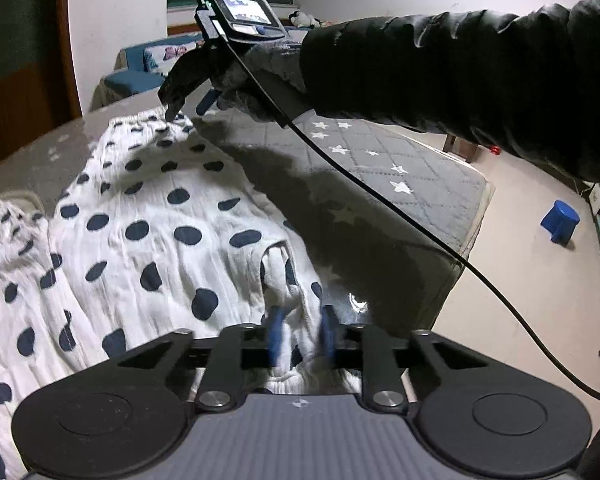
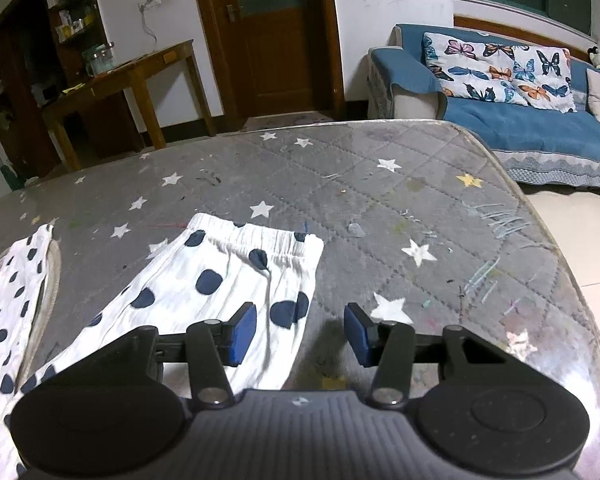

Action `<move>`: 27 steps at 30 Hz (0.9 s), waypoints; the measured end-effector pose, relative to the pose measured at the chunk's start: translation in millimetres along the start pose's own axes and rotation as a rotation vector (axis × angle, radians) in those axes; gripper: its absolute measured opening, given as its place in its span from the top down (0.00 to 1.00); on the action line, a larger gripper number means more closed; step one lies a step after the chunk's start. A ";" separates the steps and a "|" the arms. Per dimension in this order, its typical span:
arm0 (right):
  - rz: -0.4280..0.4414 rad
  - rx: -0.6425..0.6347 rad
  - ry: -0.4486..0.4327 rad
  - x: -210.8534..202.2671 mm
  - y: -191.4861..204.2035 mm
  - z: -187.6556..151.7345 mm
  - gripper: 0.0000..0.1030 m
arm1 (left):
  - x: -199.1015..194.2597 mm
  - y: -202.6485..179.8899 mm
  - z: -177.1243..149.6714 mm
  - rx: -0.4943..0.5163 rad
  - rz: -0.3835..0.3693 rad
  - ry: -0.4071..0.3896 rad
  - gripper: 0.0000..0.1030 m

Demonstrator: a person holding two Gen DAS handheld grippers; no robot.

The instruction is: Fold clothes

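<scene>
— What's that they're working on, a bed?

— A grey quilted mattress (image 2: 340,184) with white stars stitched in, and one yellow star near the far right. The top is marked with scribbles and scratches, thickest along the right edge. It sits in a plain room with a pale tiled floor (image 1: 532,248).

— And the clothes?

— White trousers with dark blue dots (image 1: 148,216), spread across the mattress. The elastic waistband (image 2: 260,236) lies flat toward the far side, and another stretch of the same dotted cloth trails off at the left edge.

— What are the tools doing?

— The left gripper (image 1: 300,336) has its blue pads drawn close, pinching a bunched fold of the dotted cloth near the mattress's edge; that part is blurred. The right gripper (image 2: 300,332) hangs low over the waistband corner with its fingers spread wide, one blue pad (image 2: 242,332) above the cloth, the other above bare mattress. From the left camera you see the dark sleeve (image 1: 460,80) and the cable (image 1: 380,200) running off that tool.

— What's around the room?

— A blue sofa (image 2: 520,128) under the window, with a butterfly-print cushion (image 2: 500,68). A brown wooden door (image 2: 276,32), a wooden side table (image 2: 132,76) beside it, and shelves in the left corner. A small blue stool (image 1: 560,222) stands on the floor
</scene>
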State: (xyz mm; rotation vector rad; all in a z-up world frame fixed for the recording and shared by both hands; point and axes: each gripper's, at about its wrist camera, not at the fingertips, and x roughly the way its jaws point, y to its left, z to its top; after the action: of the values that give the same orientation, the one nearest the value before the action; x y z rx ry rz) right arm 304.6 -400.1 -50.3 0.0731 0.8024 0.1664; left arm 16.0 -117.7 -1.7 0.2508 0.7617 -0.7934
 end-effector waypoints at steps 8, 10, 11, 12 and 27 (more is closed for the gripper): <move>-0.045 -0.006 -0.002 21.4 7.0 12.5 0.69 | -13.4 25.5 3.4 -0.121 -0.065 -0.040 0.93; -0.055 -0.003 0.000 25.2 8.7 15.7 0.86 | -19.8 34.0 3.9 -0.156 -0.079 -0.057 0.93; -0.059 0.003 0.004 25.2 9.5 17.5 0.90 | -23.4 38.3 4.0 -0.173 -0.084 -0.067 0.93; -0.062 0.009 0.008 25.2 10.2 19.2 0.91 | -27.2 42.5 3.5 -0.189 -0.088 -0.076 0.94; -0.051 -0.074 -0.079 -10.8 111.7 80.6 0.97 | -107.2 103.4 -41.3 -0.482 -0.040 -0.235 0.95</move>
State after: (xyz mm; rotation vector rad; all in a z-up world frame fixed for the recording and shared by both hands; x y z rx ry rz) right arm 341.8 -292.3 27.5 -0.0104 0.7184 0.1442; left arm 20.1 31.9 36.7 -0.2867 0.7131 -0.6404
